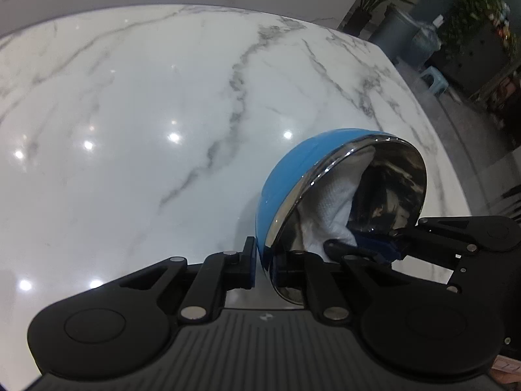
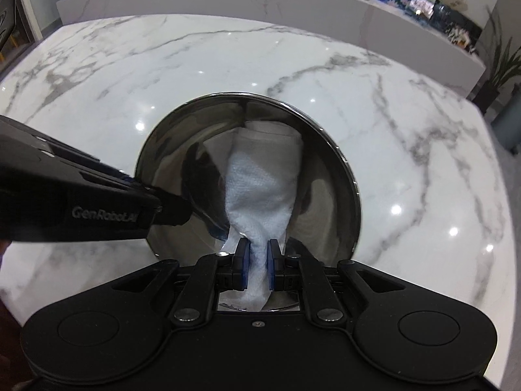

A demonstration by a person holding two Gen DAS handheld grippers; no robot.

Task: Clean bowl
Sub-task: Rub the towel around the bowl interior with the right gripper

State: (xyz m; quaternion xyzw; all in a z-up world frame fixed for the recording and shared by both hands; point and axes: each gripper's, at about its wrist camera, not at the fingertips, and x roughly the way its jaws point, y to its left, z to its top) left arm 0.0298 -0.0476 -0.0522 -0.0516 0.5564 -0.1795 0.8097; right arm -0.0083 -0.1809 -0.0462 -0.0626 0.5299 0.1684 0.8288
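Right now I am mid-wipe: my left gripper [image 1: 263, 265] is clamped on the rim of the blue steel-lined bowl [image 1: 283, 176], tilting it above the marble table [image 1: 136, 97], while my right gripper [image 2: 258, 268] pinches a white paper towel [image 2: 260, 176] against its inside, so next I should sweep around the wall.

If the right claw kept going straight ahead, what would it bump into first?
Probably the shiny inside of the bowl. The right claw is pinching a white cloth that already lies inside the bowl, so the cloth would press against the metal first.
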